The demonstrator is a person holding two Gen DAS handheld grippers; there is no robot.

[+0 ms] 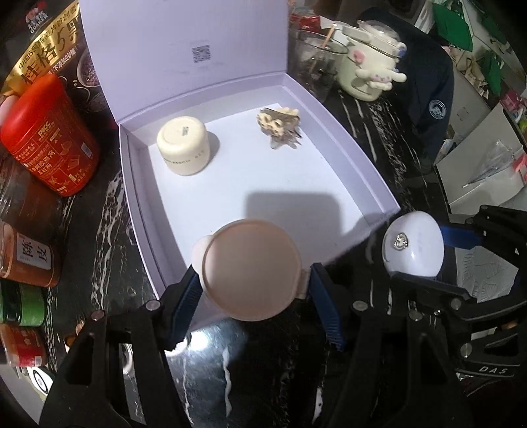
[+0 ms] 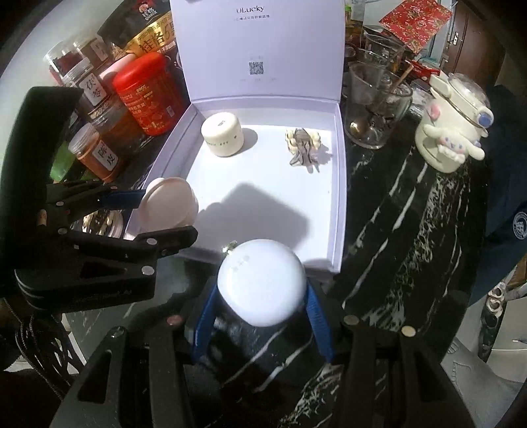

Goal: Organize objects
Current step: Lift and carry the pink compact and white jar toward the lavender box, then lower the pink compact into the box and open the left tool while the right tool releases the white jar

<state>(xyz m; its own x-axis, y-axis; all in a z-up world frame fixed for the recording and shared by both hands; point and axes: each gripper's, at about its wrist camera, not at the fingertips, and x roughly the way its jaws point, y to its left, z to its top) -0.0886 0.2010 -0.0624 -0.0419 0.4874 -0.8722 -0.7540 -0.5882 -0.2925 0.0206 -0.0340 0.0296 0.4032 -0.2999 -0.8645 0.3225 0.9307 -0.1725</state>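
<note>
Both grippers loaded at the box's near edge.
Left gripper clamps the pink compact, right gripper the white case, both poised over the open box, likely for placing inside.

A black, white-veined worktop carries the clutter. At the left stands a red canister, touching a dark printed bag with gold lettering behind it, and clear jars of orange-brown contents with labels stand nearby. At the right stands a glass cup holding a spoon, and beside it a cream mug with a white long-eared figure on its front. A red patterned packet shows farther back.
</note>
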